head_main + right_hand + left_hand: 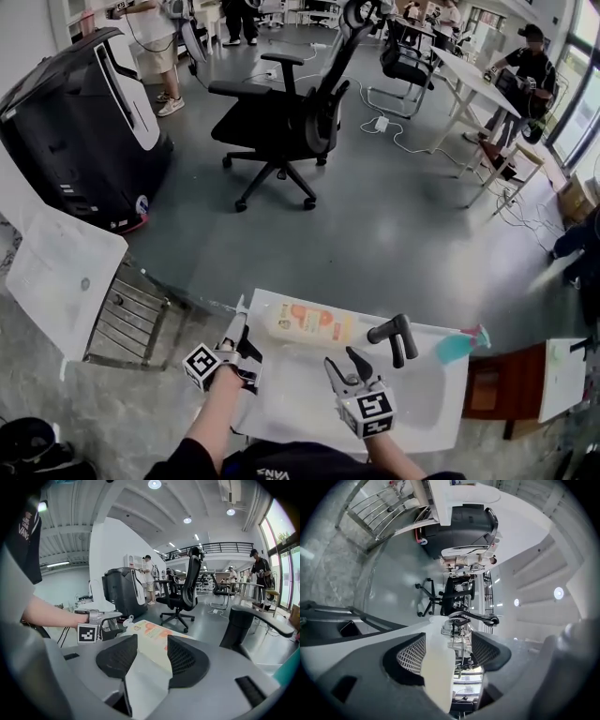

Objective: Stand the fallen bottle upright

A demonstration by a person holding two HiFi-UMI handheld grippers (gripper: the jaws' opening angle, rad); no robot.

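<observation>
A pale bottle with an orange label lies on its side along the far rim of a white sink. My left gripper is at the bottle's left, capped end. In the left gripper view, which is rolled over, the pale bottle shows between the jaws close to one pad, with a gap to the other, so the left gripper is open. My right gripper hangs over the sink just short of the bottle's middle. It stands open and empty, with the bottle ahead and the left gripper beyond.
A black faucet stands at the sink's far right, with a teal spray bottle beside it. A wire rack is to the left and a wooden stool to the right. Beyond are an office chair and a black machine.
</observation>
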